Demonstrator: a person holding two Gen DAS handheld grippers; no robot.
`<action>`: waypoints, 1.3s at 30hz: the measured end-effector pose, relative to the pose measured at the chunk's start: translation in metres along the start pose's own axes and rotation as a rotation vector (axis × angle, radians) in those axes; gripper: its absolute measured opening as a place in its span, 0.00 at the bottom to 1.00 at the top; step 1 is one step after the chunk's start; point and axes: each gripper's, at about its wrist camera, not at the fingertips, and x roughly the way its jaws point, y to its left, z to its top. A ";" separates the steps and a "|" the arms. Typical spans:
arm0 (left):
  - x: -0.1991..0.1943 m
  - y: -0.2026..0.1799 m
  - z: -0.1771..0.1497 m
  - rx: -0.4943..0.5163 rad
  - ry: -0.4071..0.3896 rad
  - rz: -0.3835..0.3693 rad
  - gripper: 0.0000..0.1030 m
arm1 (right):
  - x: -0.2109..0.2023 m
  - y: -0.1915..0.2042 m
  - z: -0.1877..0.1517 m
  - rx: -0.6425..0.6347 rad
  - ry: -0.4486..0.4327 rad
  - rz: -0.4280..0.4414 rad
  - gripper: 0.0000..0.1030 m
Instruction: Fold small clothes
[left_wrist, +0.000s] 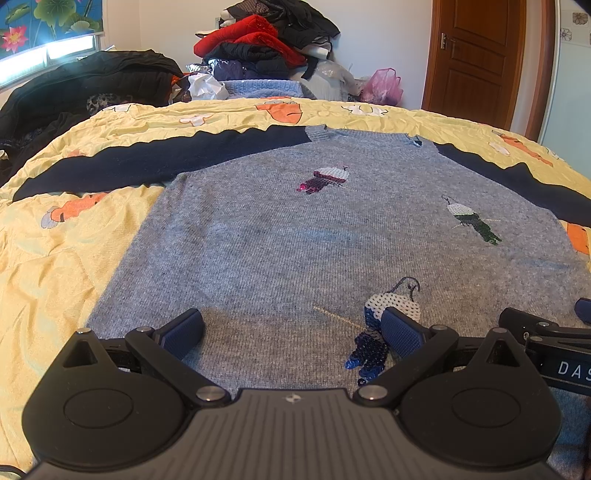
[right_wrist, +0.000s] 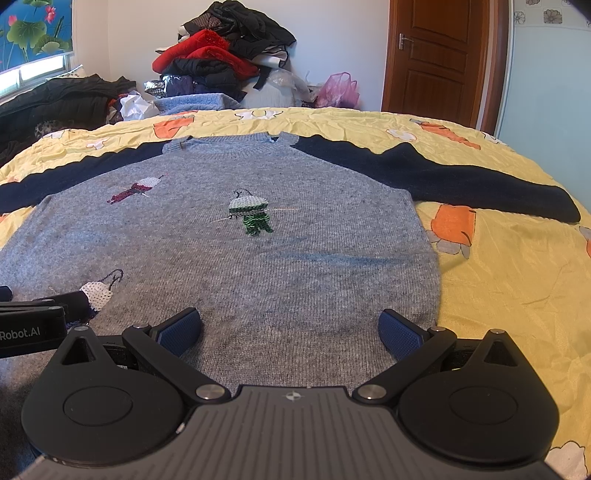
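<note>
Left wrist view: sweater (left_wrist: 295, 236) lies flat on the bed (left_wrist: 66, 258), unfolded; both grippers' fingers (left_wrist: 184, 330) spread wide, empty. Next, probably grasp the hem.

A bed is filling most of the view, wearing a creased yellow quilt (right_wrist: 498, 266) printed with orange and white figures. Beyond its far edge a heap of clothes (left_wrist: 266, 40), red and black among them, is leaning against a white wall (right_wrist: 343, 44), with a pink plastic bag (right_wrist: 338, 90) beside it. A brown wooden door (right_wrist: 439, 55) is standing shut at right. Daylight is coming through a window (left_wrist: 48, 55) at left, under a lotus-print blind (left_wrist: 48, 18).
</note>
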 end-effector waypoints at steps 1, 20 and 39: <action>0.000 0.000 0.000 0.000 0.000 0.000 1.00 | 0.001 0.000 0.001 -0.002 0.003 0.002 1.00; 0.000 -0.001 0.000 -0.001 -0.001 0.000 1.00 | -0.011 -0.245 0.058 0.616 -0.215 0.144 0.98; 0.000 -0.001 0.001 -0.002 -0.001 0.000 1.00 | 0.109 -0.410 0.058 1.074 -0.256 -0.017 0.62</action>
